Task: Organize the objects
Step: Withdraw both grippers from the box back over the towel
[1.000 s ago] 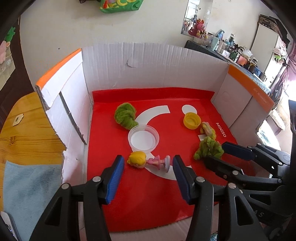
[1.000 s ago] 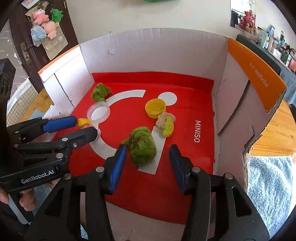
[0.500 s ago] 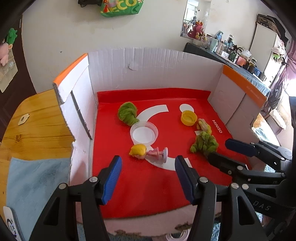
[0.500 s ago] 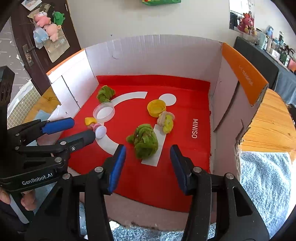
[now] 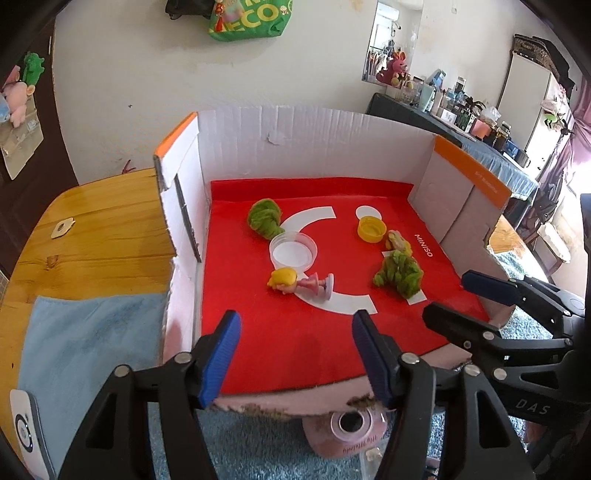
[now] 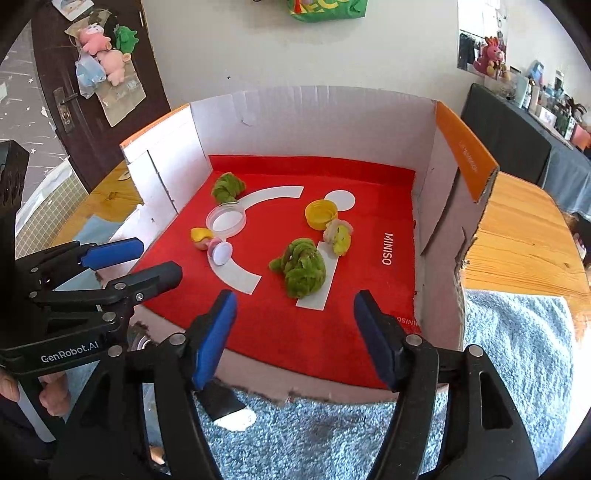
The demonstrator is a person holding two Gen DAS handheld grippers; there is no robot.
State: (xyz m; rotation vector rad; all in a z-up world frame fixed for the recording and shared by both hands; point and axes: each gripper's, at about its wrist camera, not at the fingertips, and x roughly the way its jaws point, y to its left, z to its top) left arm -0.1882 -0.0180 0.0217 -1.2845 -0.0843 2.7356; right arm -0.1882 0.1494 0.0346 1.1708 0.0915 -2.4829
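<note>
1. Toys and small objects, 6 in count, lie loose on the red mat (image 5: pixel 295 354) inside the open-fronted cardboard box (image 5: pixel 317 140); none is sorted or lifted yet, judging by the scatter.
2. Near green plush (image 6: pixel 301 267) lies on a white strip, just beside the small yellow-and-cream toy (image 6: pixel 339 236).
3. Far green plush (image 5: pixel 264 218) touches the clear round lid (image 5: pixel 293 253).
4. Yellow-haired doll (image 5: pixel 301 282) lies on its side, base toward the right, just in front of that lid.
5. Yellow cap (image 5: pixel 371 229) sits open side up near the white dot.
6. Left gripper (image 5: pixel 291 354): released, jaws wide, empty, above the mat's front edge and lined up with the doll, likely its next pick.
7. Right gripper (image 6: pixel 293 332): released, empty, facing the near green plush.
8. Surface: box rests on a blue fluffy cloth (image 6: pixel 517 362) over a wooden table (image 5: pixel 92 229).
9. Room: pale wall with a hanging green bag (image 5: pixel 247 18), dark door with plush toys, cluttered shelf at the right.
</note>
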